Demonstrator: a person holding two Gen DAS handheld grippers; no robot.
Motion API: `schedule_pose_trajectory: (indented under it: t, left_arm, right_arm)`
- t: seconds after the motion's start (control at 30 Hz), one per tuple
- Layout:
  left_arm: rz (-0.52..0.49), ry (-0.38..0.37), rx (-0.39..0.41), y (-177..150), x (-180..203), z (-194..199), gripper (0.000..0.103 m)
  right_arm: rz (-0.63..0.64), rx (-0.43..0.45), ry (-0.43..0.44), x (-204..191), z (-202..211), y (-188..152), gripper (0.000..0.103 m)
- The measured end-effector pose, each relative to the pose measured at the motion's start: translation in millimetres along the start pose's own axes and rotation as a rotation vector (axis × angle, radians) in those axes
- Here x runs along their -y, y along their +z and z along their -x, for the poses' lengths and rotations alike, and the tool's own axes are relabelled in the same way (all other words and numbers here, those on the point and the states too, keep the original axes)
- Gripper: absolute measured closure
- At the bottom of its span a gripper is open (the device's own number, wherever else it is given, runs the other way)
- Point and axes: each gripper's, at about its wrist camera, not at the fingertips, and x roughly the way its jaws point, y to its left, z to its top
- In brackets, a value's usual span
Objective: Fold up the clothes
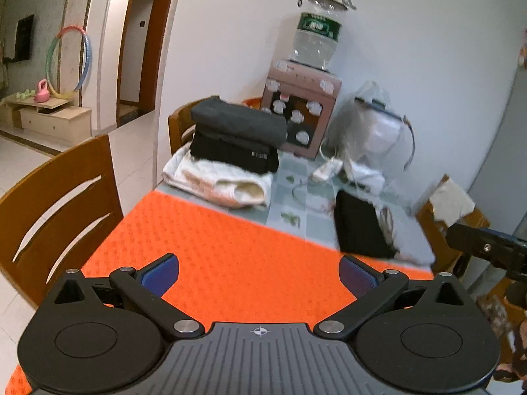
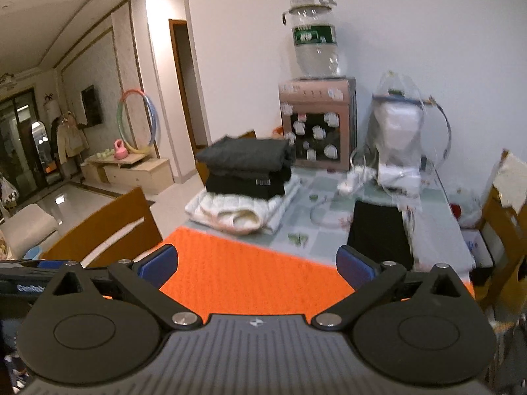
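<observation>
A stack of folded clothes stands at the table's far left: a dark grey garment (image 1: 240, 121) (image 2: 247, 154) on a black one (image 1: 234, 153) (image 2: 245, 184) on a white quilted one (image 1: 217, 177) (image 2: 240, 210). Another black folded piece (image 1: 360, 228) (image 2: 378, 230) lies at the right. An orange textured mat (image 1: 224, 247) (image 2: 243, 273) covers the near table. My left gripper (image 1: 258, 275) is open and empty above the mat. My right gripper (image 2: 257, 265) is open and empty above the mat's far part; it also shows at the right edge of the left wrist view (image 1: 487, 250).
A water dispenser (image 1: 301, 112) (image 2: 318, 121) with a bottle stands against the wall. A plastic-wrapped white appliance (image 1: 375, 128) (image 2: 402, 138) and cables lie beside it. Wooden chairs (image 1: 56, 207) (image 2: 108, 230) stand at the left, a cardboard box (image 1: 451, 210) (image 2: 504, 191) at the right.
</observation>
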Motion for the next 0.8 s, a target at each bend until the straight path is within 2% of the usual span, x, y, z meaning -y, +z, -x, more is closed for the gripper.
schedule_pose_trajectory:
  t: [0.13,0.23,0.43,0.63,0.8]
  left_arm:
    - [-0.03,-0.007,-0.026,-24.9,10.4,2.9,0.0]
    - [-0.049,-0.013,-0.049,-39.8,14.5,6.1,0.0]
    - [-0.076,-0.037,-0.079,-60.3,17.9,6.6,0.0]
    - [-0.1,-0.086,-0.155,-75.9,26.4,-5.8,0.0]
    - [-0.159,-0.133,-0.174,-78.2,41.2,-16.6,0.0]
  right_arm:
    - [-0.025,-0.054,-0.027,2.6,10.7,-34.5,0.0]
    - [-0.019,-0.045,-0.055,2.5,17.1,-58.9,0.0]
    - [-0.015,-0.061,-0.165,5.6,30.2,-96.6,0.0]
    - [-0.095,-0.097,-0.234,25.7,33.4,-114.7,0.0]
    - [-0.15,-0.12,-0.301,43.9,32.0,-124.3,0.0]
